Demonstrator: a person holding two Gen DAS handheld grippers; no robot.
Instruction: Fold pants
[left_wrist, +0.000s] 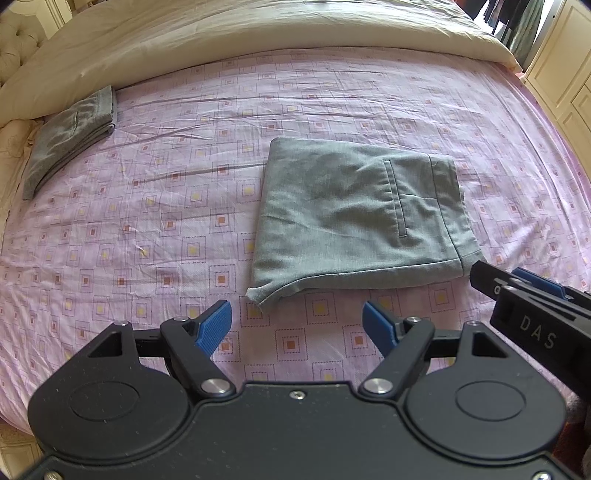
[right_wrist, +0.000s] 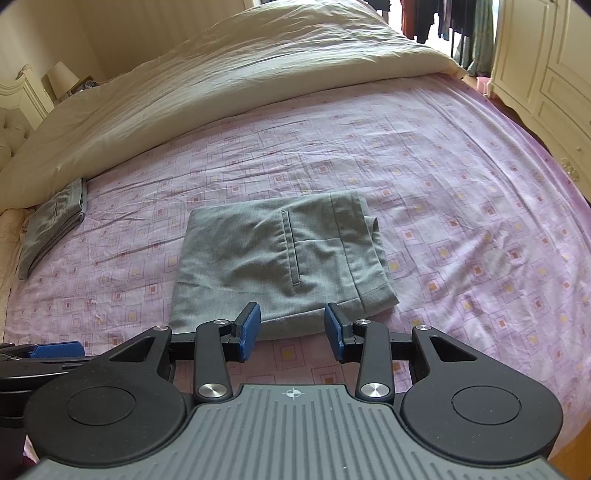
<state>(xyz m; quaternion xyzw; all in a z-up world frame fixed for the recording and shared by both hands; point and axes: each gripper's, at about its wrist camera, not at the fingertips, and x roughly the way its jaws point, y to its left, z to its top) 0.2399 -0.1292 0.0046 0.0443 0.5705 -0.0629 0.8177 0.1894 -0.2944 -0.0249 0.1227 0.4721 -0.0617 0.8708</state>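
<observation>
Pants (left_wrist: 354, 218): grey, folded into a compact rectangle, lying on the pink patterned bedsheet (left_wrist: 147, 206) near the front edge. Left gripper (left_wrist: 297, 326) is released, jaws wide, empty, just short of the bundle. Right gripper (right_wrist: 292, 326) is also released, part-spread, over the near hem without pinching it. Risk: a fingertip snagging the loose hem corner could drag layers apart. Legible marking: "DAS" on the right gripper body.

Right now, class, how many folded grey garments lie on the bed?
2: the folded pants lie mid-sheet near the tools; a second folded garment lies far left beside the cream duvet. Others may be hidden.
</observation>
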